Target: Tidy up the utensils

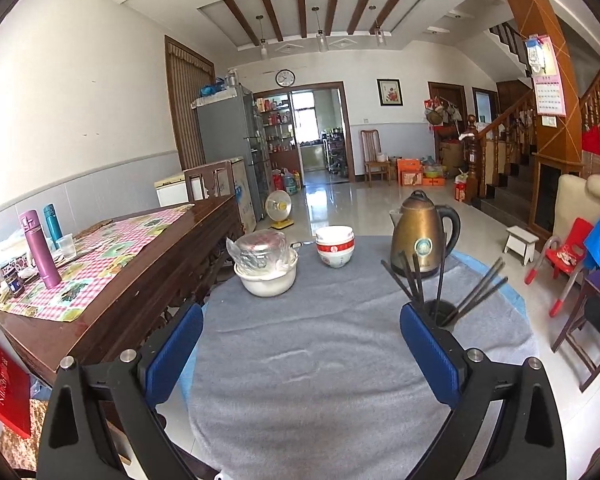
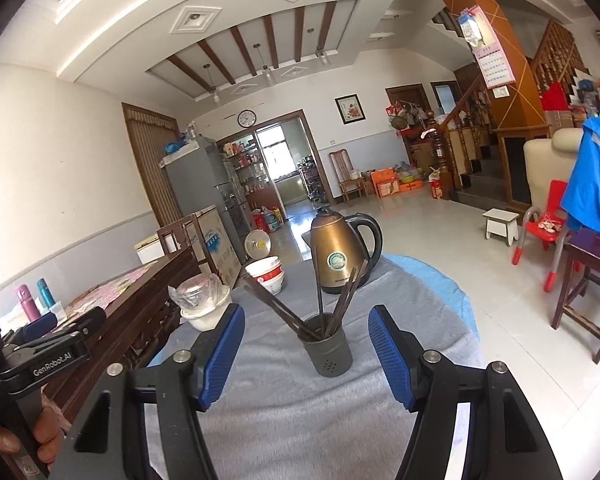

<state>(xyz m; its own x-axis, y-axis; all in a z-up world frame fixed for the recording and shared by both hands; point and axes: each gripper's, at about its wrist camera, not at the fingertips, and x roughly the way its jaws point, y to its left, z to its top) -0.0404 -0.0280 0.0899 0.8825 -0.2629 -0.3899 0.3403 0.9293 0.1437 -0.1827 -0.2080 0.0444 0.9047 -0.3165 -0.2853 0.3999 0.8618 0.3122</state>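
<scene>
Right wrist: both claws (image 2: 306,354) (image 1: 300,344) gape empty, angled down over holder (image 2: 329,350).

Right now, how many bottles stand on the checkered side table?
2: the purple bottle near the table's front, and the teal bottle just behind it, nearer the wall. Clutter may hide others.

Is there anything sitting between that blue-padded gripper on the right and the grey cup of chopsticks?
Nothing visible does. The right gripper is open, and only bare grey tablecloth lies between it and the dark grey cylindrical holder of dark chopsticks. The kettle and bowls stand beyond it.
</scene>
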